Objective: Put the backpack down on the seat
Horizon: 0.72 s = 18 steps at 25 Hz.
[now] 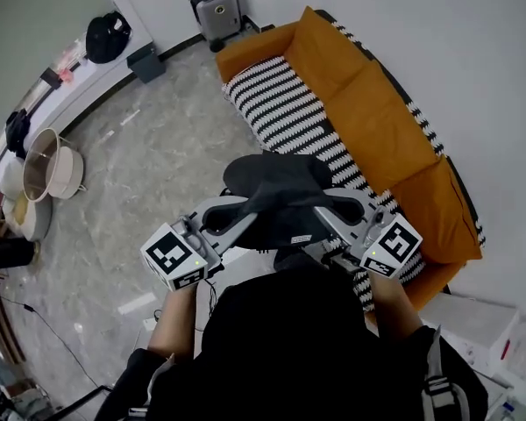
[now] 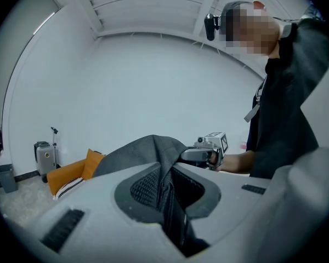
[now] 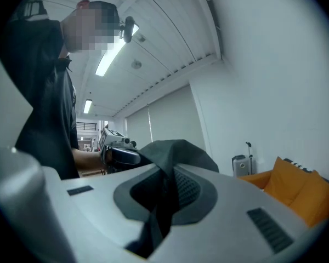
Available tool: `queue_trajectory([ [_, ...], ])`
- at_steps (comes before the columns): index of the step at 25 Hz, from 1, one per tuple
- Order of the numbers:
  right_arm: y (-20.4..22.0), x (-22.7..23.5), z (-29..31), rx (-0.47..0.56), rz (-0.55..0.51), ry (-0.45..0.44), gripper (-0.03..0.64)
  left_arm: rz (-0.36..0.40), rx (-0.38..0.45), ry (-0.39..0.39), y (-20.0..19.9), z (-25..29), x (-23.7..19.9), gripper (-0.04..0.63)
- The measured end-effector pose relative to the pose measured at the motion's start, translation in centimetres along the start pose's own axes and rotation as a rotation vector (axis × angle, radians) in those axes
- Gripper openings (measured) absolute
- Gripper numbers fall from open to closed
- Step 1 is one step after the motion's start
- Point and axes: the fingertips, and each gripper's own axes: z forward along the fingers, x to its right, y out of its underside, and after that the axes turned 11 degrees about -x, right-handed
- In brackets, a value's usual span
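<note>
Carrying backpack (image 1: 276,191) off the ground, pinched from two sides. Left gripper (image 1: 244,212): jaws nearly together, clamped on a fold of dark fabric running down through the gap between them, mesh pads pressing the cloth on both sides. Right gripper (image 1: 330,203): jaws closer yet, likewise gripping a fold of the same bag, cloth trailing out below the gap. Bulk of bag humped just past both sets of jaw tips, slung between them; each gripper visible across the bag in the other's view. Below the jaws: person's dark top and pale floor (image 1: 158,147), so bag not resting on anything. Beyond the jaw tips, toward the right-gripper side: sofa (image 1: 377,112) with orange back cushions and black-and-white striped seat (image 1: 280,103), near the bag; cannot tell whether the bag's far edge overhangs the seat edge. Further past the jaws, by the wall: grey suitcase (image 1: 217,11). Progress, judged: pick-up done, carry under way, put-down not yet done. Left to do: bring bag fully over striped seat, lower until it sits, open both sets of jaws, pull clear.
</note>
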Motion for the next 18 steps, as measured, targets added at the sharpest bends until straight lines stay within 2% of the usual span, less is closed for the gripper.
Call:
queue_trajectory([
  [5, -1.6, 4.9, 1.4, 0.005, -0.008, -0.031, 0.037, 0.006, 0.006, -0.034, -2.3, 2.4, -4.1, 0.055],
  [8, -2.2, 6.9, 2.2, 0.009, -0.008, -0.055, 0.036, -0.021, 0.01, -0.048, -3.6, 3.4, -5.7, 0.055],
  [18, -3.1, 10.9, 5.4, 0.005, -0.006, -0.09, 0.037, -0.007, 0.011, -0.098, -4.1, 4.3, -10.7, 0.055],
])
